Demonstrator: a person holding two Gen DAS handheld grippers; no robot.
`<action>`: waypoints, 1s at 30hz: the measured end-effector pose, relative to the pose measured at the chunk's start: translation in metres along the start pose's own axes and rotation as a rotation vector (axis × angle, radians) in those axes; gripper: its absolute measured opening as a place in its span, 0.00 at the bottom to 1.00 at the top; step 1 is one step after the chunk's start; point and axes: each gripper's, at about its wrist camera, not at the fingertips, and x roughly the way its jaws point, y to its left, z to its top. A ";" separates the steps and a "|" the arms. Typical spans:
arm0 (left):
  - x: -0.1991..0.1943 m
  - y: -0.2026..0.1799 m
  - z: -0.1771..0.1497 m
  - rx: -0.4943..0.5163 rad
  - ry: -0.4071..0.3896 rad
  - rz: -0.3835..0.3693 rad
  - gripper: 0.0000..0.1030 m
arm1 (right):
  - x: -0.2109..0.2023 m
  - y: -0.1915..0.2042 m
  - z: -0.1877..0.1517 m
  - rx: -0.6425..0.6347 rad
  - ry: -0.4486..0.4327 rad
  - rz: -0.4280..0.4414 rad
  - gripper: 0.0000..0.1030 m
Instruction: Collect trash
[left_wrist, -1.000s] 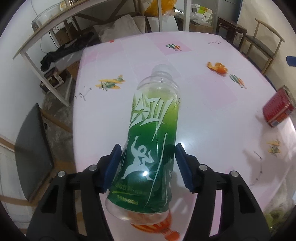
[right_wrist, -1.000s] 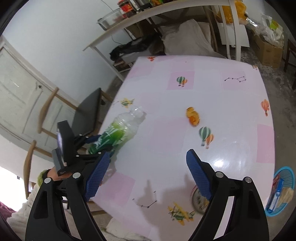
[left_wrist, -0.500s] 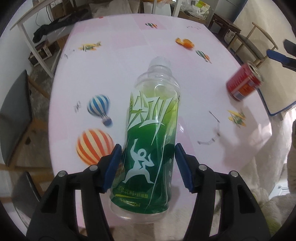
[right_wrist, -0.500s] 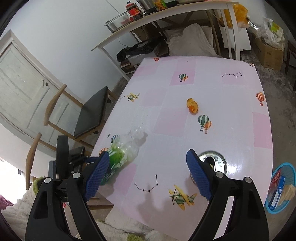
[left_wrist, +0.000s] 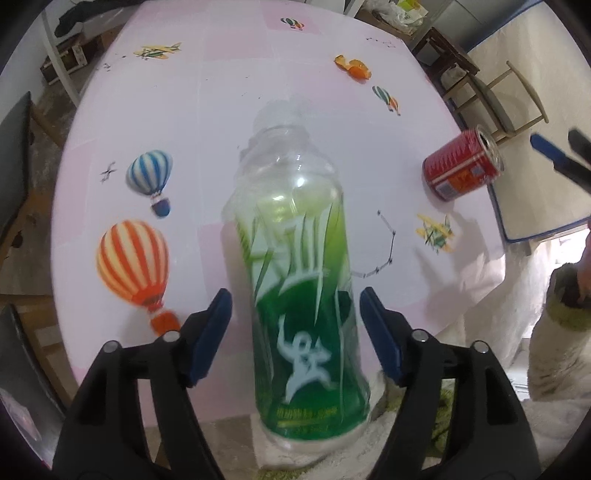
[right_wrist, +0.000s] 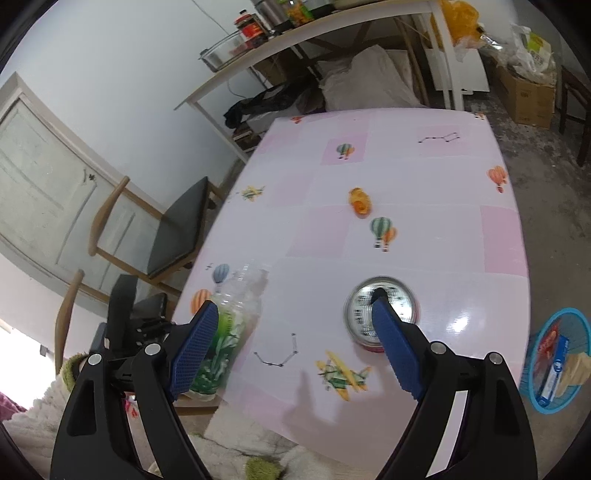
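Observation:
A clear plastic bottle (left_wrist: 299, 277) with a green label stands blurred between the fingers of my left gripper (left_wrist: 293, 299), at the near edge of the pink table (left_wrist: 207, 110). The jaws are opening, and a gap shows on each side of the bottle. The right wrist view has the same bottle (right_wrist: 236, 314) at the table's left corner. A red can (left_wrist: 461, 166) stands at the right; its silver top (right_wrist: 402, 306) lies just behind the right fingertip of my open, empty right gripper (right_wrist: 293, 301). Orange peel (right_wrist: 360, 201) lies mid-table.
A blue basket (right_wrist: 557, 358) holding packets sits on the floor to the right of the table. A dark-seated wooden chair (right_wrist: 177, 229) stands at the table's left side. A cluttered shelf, sacks and boxes line the far wall. White fluffy cloth lies below the near edge.
The left jaws have spread off the bottle, which now looks blurred and lower between them. The left hand swung to the table's near edge. The right gripper drew back, bringing the can into view.

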 end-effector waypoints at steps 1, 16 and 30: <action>0.004 0.000 0.006 -0.004 0.013 -0.015 0.67 | 0.000 -0.004 0.002 0.004 0.005 -0.015 0.81; 0.039 0.014 0.043 -0.040 0.040 -0.112 0.70 | 0.037 -0.036 0.052 0.026 0.027 -0.125 0.81; 0.009 0.026 0.024 -0.059 -0.160 -0.163 0.58 | 0.040 -0.020 -0.045 -0.167 -0.066 -0.307 0.86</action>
